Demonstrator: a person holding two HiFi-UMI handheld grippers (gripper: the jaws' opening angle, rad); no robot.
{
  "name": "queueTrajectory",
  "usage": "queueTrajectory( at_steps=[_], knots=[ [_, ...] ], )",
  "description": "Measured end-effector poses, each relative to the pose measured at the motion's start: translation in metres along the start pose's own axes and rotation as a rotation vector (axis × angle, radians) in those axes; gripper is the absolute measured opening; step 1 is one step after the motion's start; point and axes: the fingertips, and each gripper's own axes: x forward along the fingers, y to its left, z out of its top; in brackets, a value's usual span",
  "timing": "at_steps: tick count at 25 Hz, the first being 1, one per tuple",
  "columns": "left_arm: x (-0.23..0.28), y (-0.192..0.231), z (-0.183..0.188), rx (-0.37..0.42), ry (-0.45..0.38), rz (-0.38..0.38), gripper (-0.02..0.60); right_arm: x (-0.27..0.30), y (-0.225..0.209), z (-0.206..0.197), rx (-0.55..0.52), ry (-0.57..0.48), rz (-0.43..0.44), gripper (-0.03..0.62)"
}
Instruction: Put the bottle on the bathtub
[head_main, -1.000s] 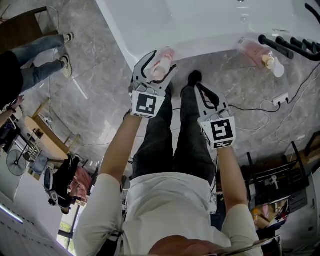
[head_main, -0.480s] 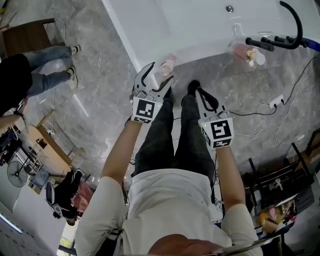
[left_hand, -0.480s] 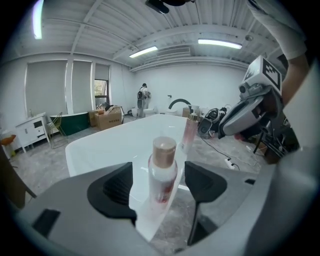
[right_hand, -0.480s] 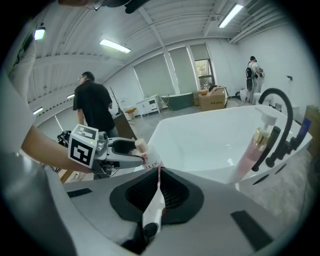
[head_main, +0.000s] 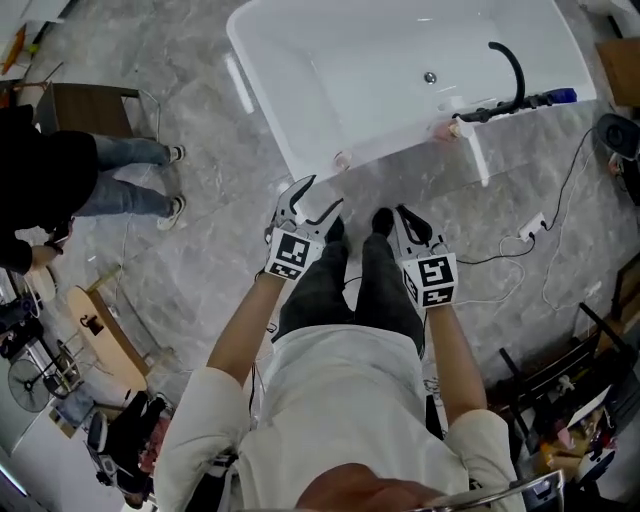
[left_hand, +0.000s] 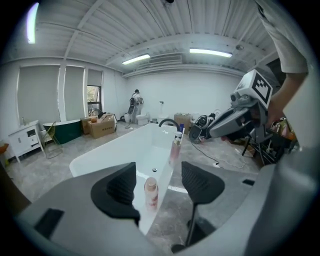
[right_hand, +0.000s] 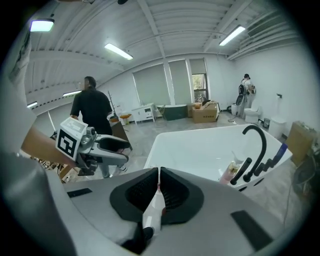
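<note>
- The bottle (head_main: 343, 160), pale pink with a lighter cap, stands upright on the near rim of the white bathtub (head_main: 265, 100), close to its corner and free of both grippers
- The left gripper (head_main: 322, 195) hangs above the grey floor just on the near side of that rim; its jaws stand wide, have just been closing a little, and have nothing between their pads, since the bottle seen in the gap in the left gripper view is well beyond them
- The right gripper (right_hand: 159, 175) has its jaws pressed together on nothing and hangs beside the left one over the person's legs
- A second bottle (head_main: 443, 128) sits further along the same rim, beside the black tap (head_main: 510, 70); another person (head_main: 60, 170) stands well off to the side
- Judging by how things lie, the placing itself looks done: the bottle is on the tub and released, so the step in hand is the retreat from it
- The next move seems to call for little: keep both grippers clear of the rim so the narrow, upright bottle is not knocked into the tub or onto the floor
</note>
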Motion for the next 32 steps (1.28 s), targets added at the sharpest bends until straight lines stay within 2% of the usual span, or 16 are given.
queueTrajectory(
  at_steps=[5,9,17,26,32],
  knots=[
    [-0.056,-0.016,0.04,0.021,-0.022,-0.054,0.276,-0.045,0.022,0.025,-0.027,-0.033,-0.036,0.035],
    [-0.093,-0.022,0.062,0.015,-0.032,-0.063,0.251,-0.077,0.032,0.042,-0.02,-0.063,-0.069,0.035],
    [-0.157,-0.018,0.099,-0.025,-0.083,-0.01,0.178,-0.135,0.054,0.073,0.032,-0.14,-0.128,0.035],
    [-0.198,-0.031,0.143,0.011,-0.17,0.029,0.091,-0.193,0.071,0.103,-0.025,-0.227,-0.126,0.035],
    [-0.214,-0.035,0.161,0.005,-0.179,0.106,0.062,-0.219,0.066,0.126,-0.103,-0.277,-0.085,0.035]
  ],
)
